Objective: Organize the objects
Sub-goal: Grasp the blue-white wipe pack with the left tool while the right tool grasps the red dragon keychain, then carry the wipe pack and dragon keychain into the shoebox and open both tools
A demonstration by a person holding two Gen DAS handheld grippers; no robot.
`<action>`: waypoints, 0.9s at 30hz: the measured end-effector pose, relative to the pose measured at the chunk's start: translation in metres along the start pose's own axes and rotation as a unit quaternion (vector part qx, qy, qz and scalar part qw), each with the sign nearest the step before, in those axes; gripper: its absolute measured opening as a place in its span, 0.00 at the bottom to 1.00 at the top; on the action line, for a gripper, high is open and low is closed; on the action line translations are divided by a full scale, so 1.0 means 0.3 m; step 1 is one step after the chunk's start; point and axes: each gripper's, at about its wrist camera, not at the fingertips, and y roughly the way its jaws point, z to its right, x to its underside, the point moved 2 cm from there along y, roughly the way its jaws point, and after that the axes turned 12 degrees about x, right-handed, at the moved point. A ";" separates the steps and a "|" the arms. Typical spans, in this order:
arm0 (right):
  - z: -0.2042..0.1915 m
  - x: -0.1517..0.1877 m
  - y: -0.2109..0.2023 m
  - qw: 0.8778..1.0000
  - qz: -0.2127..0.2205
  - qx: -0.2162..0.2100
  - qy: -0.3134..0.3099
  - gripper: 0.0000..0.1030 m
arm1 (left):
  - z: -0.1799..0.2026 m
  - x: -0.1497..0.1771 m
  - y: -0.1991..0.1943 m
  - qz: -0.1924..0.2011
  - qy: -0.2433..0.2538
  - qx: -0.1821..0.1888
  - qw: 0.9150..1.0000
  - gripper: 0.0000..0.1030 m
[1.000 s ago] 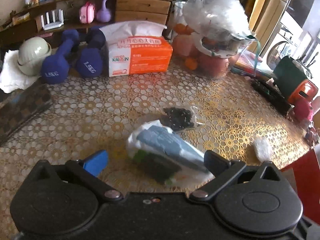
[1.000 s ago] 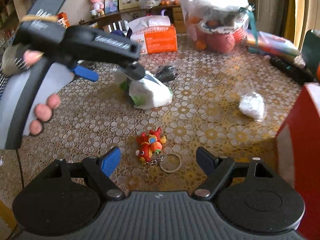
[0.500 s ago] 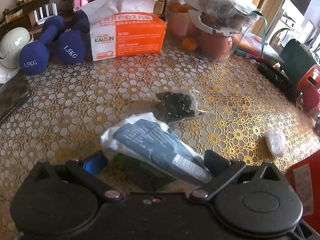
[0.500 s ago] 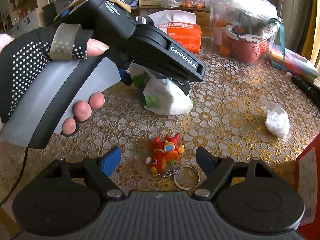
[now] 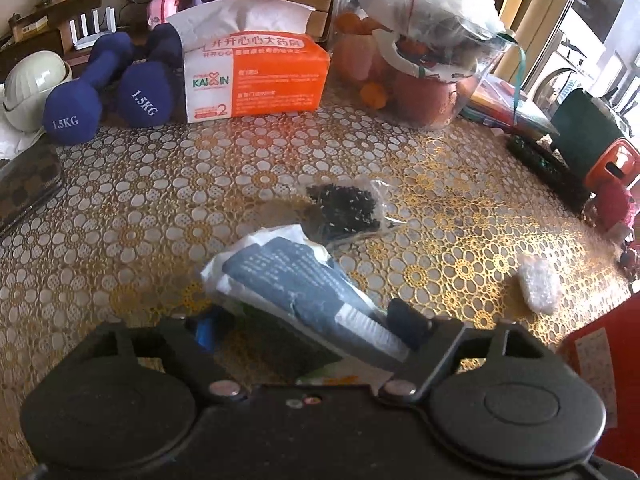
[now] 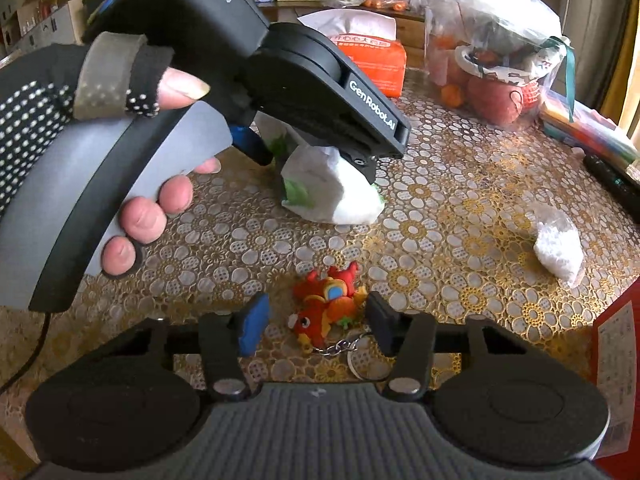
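My left gripper [image 5: 308, 326] has its fingers against both sides of a white plastic packet [image 5: 296, 284] with a dark label, on the gold lace tablecloth. In the right wrist view the same packet [image 6: 332, 188] lies under the left gripper [image 6: 316, 156]. My right gripper [image 6: 316, 326] is open around a red dragon keychain [image 6: 326, 308] with a metal ring; its jaws are partly closed and stand a little apart from the toy. A small clear bag of black bits [image 5: 346, 210] lies just beyond the packet.
An orange tissue pack [image 5: 256, 80], two blue dumbbells [image 5: 108, 92] and a bagged fruit bowl [image 5: 424, 60] stand at the back. A white bubble-wrap wad [image 5: 538, 284] lies right, also in the right wrist view [image 6: 558, 248]. A red box [image 6: 618, 368] is at the right edge.
My left gripper moved forward over the white packet and closed in on it. My right gripper came down around the keychain and its jaws narrowed.
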 end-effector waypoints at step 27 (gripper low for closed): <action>0.156 0.061 -0.324 0.995 0.001 -0.020 0.100 0.33 | 0.243 0.174 -0.278 -0.028 0.126 0.051 0.990 0.35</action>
